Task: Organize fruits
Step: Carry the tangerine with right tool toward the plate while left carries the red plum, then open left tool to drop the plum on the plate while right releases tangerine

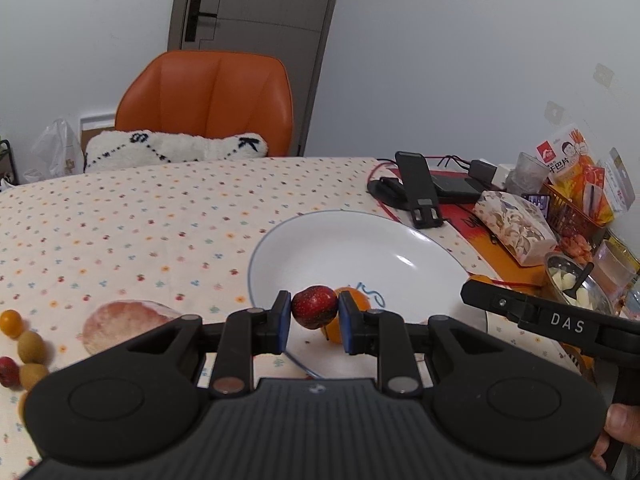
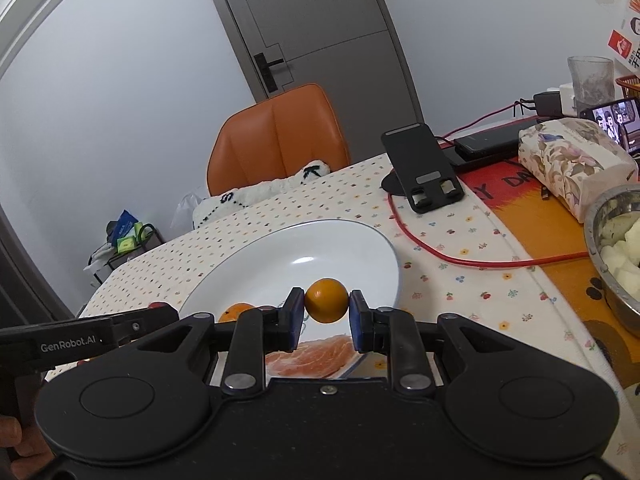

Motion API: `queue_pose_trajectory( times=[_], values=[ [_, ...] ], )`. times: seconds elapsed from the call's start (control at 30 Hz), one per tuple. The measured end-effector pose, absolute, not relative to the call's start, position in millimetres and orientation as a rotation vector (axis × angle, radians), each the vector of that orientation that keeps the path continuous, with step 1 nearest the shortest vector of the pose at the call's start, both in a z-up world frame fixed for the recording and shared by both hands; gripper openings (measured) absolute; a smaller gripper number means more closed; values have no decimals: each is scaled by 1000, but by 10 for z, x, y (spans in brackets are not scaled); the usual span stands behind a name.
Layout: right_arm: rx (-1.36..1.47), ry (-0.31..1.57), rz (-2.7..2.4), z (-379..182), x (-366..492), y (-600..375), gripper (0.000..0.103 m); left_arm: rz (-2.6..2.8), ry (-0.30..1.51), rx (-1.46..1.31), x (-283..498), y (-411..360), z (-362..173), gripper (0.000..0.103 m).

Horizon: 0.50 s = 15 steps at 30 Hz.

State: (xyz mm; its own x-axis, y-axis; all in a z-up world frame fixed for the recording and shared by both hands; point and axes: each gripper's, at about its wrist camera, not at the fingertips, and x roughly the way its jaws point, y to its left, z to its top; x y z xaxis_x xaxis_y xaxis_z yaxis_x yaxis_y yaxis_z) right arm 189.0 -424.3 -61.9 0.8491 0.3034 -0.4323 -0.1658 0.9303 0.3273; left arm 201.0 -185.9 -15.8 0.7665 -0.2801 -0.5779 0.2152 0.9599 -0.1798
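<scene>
Pinched between the left gripper [image 1: 314,312] fingers, a red fruit [image 1: 314,306]; between the right gripper [image 2: 326,307] fingers, a yellow-orange fruit [image 2: 326,300].

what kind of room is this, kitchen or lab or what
Most likely a home dining area: a table under a dotted tablecloth, an orange chair pulled up to it, and a white plate among snacks.

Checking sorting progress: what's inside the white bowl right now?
One orange fruit lies in the bowl. The left gripper holding a red fruit hides part of the bowl's near side; the rest looks bare.
</scene>
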Motion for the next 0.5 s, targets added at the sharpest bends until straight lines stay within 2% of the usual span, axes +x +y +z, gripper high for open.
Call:
queue_pose_trajectory(
  times=[0.23,0.37,0.5],
  values=[
    [294,502,257,-645,1926,-4235,23,-256,670,-114,2037,-1814,-164,28],
    [294,505,255,-663,1941,-4225,30,-225,666,-115,2011,-1728,-143,34],
    [300,500,267,-649,1970,-4199,30,-192,663,-114,1999,-1665,-102,53]
  ],
)
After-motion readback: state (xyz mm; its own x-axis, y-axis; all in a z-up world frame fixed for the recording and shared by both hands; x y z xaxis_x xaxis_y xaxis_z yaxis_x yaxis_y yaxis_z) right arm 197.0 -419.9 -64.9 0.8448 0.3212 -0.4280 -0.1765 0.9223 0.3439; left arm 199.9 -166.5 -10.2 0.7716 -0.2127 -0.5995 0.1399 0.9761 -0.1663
